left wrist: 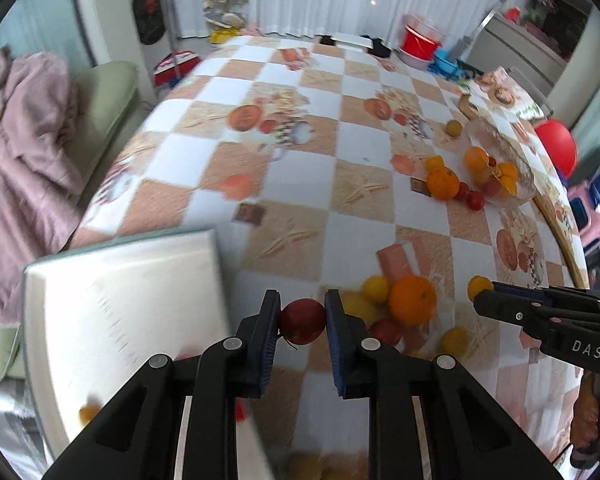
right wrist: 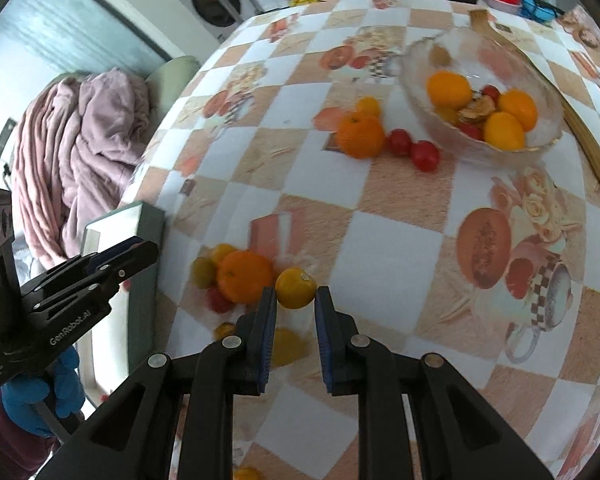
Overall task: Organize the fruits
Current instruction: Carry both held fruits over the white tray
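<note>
In the left wrist view my left gripper (left wrist: 303, 314) is shut on a small red fruit (left wrist: 303, 321), held just above the checkered tablecloth beside the white tray (left wrist: 120, 312). My right gripper (right wrist: 296, 300) is shut on a small yellow fruit (right wrist: 296, 288), lifted over the cloth. A pile lies between them: a large orange (right wrist: 244, 276), small yellow fruits (right wrist: 204, 272) and a red one (right wrist: 219, 300). The glass bowl (right wrist: 420, 52) at the far right holds orange, yellow and red fruits. Next to it lie another orange (right wrist: 360, 136) and two red tomatoes (right wrist: 424, 155).
A pink blanket (left wrist: 24, 160) lies over a green seat left of the table. The tray holds a small yellow fruit (left wrist: 88, 414). A round wooden edge (right wrist: 596, 160) curves past the bowl. A blue-gloved hand (right wrist: 40, 396) holds the left gripper. Red buckets (left wrist: 420, 42) stand beyond the table.
</note>
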Motion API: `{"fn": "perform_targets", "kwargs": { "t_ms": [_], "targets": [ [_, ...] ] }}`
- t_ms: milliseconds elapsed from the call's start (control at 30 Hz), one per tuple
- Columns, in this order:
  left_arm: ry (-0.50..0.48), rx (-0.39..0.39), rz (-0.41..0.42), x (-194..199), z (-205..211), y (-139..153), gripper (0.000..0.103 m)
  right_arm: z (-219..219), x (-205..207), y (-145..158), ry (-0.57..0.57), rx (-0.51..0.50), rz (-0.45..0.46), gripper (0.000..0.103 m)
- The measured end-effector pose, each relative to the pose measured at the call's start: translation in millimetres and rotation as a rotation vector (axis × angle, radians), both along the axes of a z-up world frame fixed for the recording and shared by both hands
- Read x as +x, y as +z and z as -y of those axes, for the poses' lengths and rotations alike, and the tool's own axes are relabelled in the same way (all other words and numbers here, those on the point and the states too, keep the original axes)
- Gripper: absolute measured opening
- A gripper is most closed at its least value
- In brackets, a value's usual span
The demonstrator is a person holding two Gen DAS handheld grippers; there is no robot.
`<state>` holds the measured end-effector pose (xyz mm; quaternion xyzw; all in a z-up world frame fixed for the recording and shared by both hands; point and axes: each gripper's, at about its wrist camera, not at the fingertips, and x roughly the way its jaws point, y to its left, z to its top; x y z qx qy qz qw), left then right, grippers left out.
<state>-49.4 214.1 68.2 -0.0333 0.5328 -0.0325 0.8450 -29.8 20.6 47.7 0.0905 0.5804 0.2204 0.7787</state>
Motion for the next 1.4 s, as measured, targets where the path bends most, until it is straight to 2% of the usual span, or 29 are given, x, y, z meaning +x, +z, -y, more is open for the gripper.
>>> {"fn": "perform_targets", "kwargs": {
  "t_ms": [400, 733, 967, 1233, 1367, 1400],
  "targets": [
    [0.14, 0.033, -0.004, -89, -89, 14, 0.024, -104, -50, 19, 0.139, 0.014, 0.014, 0.021],
    [0.193, 0.067, -0.057, -132, -134, -10, 0.024, -182, -86, 9, 0.245, -0.01, -0.014, 0.021],
    [0.181, 0.098, -0.1, -139, -140, -32, 0.024, -207, -93, -16, 0.252, -0.056, -0.066, 0.021],
    [0.156, 0.146, -0.133, -139, -139, -44, 0.025, -216, -95, -32, 0.248, -0.104, -0.088, 0.022],
    [0.14, 0.154, -0.131, -139, -138, -45, 0.026, -219, -96, -35, 0.252, -0.114, -0.093, 0.027],
    [0.138, 0.159, -0.129, -139, -138, -44, 0.031, -220, -95, -34, 0.25, -0.111, -0.092, 0.034]
  ]
}}
